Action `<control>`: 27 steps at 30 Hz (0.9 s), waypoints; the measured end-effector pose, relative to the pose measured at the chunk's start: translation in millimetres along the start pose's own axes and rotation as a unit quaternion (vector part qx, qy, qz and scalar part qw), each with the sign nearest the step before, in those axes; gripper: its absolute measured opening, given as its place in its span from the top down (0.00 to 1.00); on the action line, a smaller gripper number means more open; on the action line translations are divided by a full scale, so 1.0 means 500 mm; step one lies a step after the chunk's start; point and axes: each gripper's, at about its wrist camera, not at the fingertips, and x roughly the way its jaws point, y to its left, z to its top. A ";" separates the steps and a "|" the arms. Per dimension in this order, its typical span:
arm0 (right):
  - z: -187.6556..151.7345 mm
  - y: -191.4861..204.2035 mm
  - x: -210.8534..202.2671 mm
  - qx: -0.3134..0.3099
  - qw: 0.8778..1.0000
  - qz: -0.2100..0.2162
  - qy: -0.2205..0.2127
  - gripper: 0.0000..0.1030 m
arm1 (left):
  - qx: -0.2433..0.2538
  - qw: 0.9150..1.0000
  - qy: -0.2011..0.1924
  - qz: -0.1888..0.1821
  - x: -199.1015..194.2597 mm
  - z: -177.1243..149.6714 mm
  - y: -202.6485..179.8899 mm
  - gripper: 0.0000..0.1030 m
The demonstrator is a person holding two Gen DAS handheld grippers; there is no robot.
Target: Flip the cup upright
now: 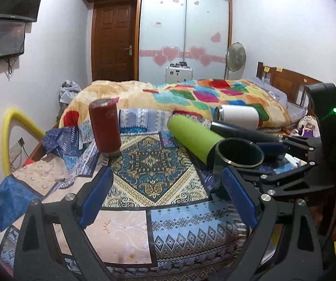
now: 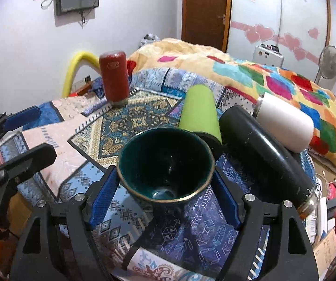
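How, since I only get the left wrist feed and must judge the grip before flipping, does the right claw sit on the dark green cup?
Observer: The right claw brackets the dark green cup, with one blue pad against each side of its wall.
Operator: Which way does its mouth face?
Observer: Toward the right wrist camera, tipped up slightly. The inside looks empty.
Operator: Anything close on its far side?
Observer: The black bottle lies just to the right of it, with its steel neck toward the camera.
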 end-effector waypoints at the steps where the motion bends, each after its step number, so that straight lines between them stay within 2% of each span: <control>1: -0.001 0.000 -0.013 0.001 1.000 -0.002 -0.007 0.24 | 0.002 1.000 -0.007 0.002 -0.011 0.005 -0.006 0.07; 9: -0.010 -0.001 -0.151 0.020 0.995 -0.020 -0.093 0.23 | 0.002 0.998 -0.067 0.007 -0.108 0.046 -0.050 0.07; 15: -0.026 0.008 -0.265 0.042 0.983 -0.049 -0.174 0.19 | 0.001 0.993 -0.117 0.019 -0.185 0.066 -0.086 0.07; 21: -0.045 0.017 -0.334 0.063 0.970 -0.062 -0.226 0.17 | 0.004 0.988 -0.150 0.026 -0.247 0.074 -0.121 0.07; 22: -0.049 0.018 -0.341 0.065 0.969 -0.063 -0.230 0.16 | 0.003 0.988 -0.153 0.025 -0.254 0.074 -0.124 0.07; 24: -0.053 0.020 -0.352 0.071 0.965 -0.070 -0.243 0.04 | 0.003 0.987 -0.161 0.024 -0.271 0.073 -0.133 0.06; 27: -0.062 0.022 -0.368 0.075 0.959 -0.084 -0.259 0.00 | 0.006 0.985 -0.171 0.029 -0.291 0.069 -0.143 0.03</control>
